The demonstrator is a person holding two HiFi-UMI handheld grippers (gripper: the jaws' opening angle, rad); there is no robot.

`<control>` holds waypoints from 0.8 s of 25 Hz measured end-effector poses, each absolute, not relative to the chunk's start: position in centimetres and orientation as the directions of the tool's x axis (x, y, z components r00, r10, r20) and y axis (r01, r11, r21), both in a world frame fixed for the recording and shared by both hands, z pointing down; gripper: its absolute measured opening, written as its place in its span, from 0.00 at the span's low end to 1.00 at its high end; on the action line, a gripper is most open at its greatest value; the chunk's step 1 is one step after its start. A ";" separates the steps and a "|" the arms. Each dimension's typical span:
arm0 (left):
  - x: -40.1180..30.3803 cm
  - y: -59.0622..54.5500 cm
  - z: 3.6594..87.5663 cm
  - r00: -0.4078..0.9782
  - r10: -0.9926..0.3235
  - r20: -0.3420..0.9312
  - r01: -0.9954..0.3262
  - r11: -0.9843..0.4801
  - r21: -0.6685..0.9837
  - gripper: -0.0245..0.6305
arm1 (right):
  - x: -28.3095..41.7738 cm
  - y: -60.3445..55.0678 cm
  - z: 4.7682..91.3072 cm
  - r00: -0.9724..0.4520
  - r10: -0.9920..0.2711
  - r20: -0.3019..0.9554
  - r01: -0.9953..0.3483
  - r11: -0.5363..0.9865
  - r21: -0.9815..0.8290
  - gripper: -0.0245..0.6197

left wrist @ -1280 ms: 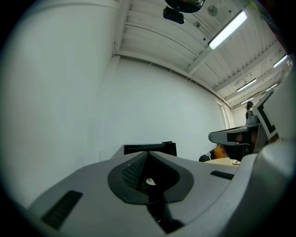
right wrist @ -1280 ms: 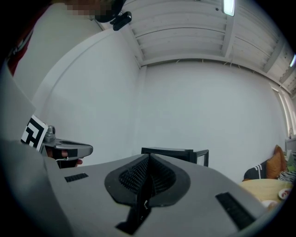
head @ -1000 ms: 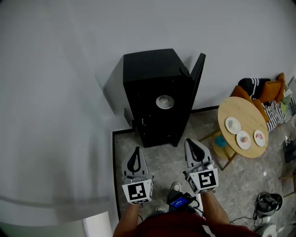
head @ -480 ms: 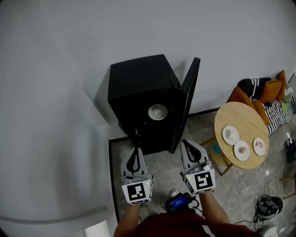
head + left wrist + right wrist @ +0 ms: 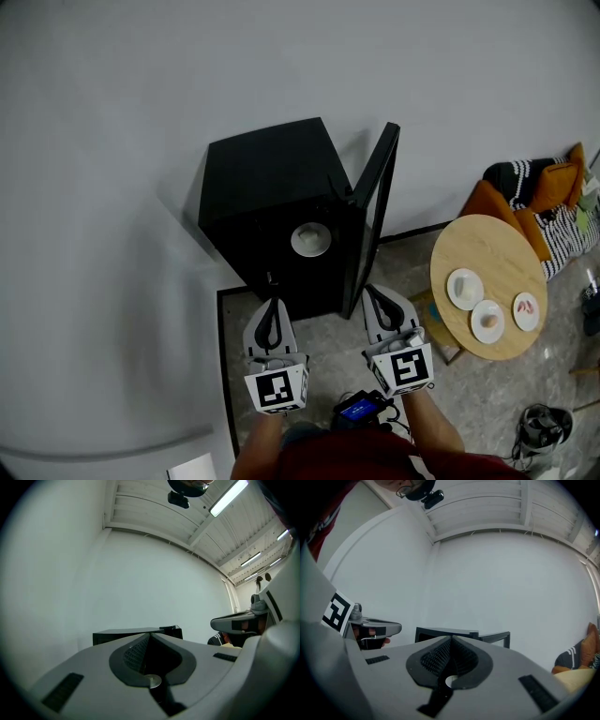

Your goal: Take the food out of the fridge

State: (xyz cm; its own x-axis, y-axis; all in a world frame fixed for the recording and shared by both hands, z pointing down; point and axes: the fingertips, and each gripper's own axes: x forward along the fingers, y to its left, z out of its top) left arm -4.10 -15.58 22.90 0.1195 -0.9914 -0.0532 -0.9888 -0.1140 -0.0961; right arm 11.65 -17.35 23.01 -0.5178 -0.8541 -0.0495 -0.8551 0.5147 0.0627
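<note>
Jaws pressed together, nothing btwn, on left gripper point(image 5: 273, 306) & right gripper point(image 5: 376, 294). Black fridge point(image 5: 267, 173) w/ door point(image 5: 373, 220) ajar, white plate point(image 5: 310, 239) inside.

— Right side of the head view?
— Round wooden tabletop point(image 5: 489, 246) on a speckled stone floor point(image 5: 309, 345). Orange cushions point(image 5: 555, 183) and striped fabric point(image 5: 562, 234) lie just beyond it, at the right edge.
— Left side?
— Plain white wall point(image 5: 141, 94). A black strip point(image 5: 223, 375) borders the floor at its foot.
— Overhead?
— Ribbed white ceiling point(image 5: 525, 508); one light tube point(image 5: 229, 498) lit, upper right of the left gripper view.
</note>
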 end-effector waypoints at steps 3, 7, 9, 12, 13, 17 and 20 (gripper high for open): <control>-4.1 -16.1 22.8 0.111 -0.993 -0.051 -0.989 -0.105 -0.104 0.06 | 11.5 -17.9 23.2 -0.528 -0.848 -0.049 -0.849 0.525 0.063 0.07; -5.0 -16.0 22.8 0.107 -0.993 -0.052 -0.988 -0.101 -0.114 0.06 | 10.5 -17.9 23.3 -0.532 -0.845 -0.048 -0.847 0.529 0.057 0.07; -5.6 -15.9 23.0 0.113 -0.992 -0.056 -0.989 -0.106 -0.105 0.06 | 9.7 -17.9 23.2 -0.529 -0.847 -0.050 -0.848 0.527 0.059 0.07; -6.6 -15.4 22.8 0.128 -0.990 -0.062 -0.987 -0.121 -0.104 0.06 | 8.3 -17.5 22.6 -0.525 -0.849 -0.062 -0.851 0.521 0.064 0.07; -7.0 -15.3 22.9 0.133 -0.989 -0.062 -0.987 -0.127 -0.104 0.06 | 7.8 -17.3 22.4 -0.523 -0.850 -0.065 -0.852 0.520 0.068 0.07; -8.5 -14.9 22.5 0.139 -0.988 -0.071 -0.986 -0.132 -0.097 0.06 | 6.3 -17.0 21.8 -0.518 -0.852 -0.074 -0.855 0.514 0.073 0.07; -9.5 -14.6 22.3 0.142 -0.987 -0.076 -0.986 -0.135 -0.093 0.06 | 5.4 -16.7 21.6 -0.513 -0.855 -0.075 -0.858 0.508 0.078 0.07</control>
State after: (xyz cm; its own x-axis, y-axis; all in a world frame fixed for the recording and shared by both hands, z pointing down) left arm -9.55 -14.64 22.35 0.1418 -0.9870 -0.0757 -0.9865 -0.1346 -0.0934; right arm 5.41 -16.71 21.64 -0.5134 -0.8548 -0.0754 -0.8577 0.5082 0.0780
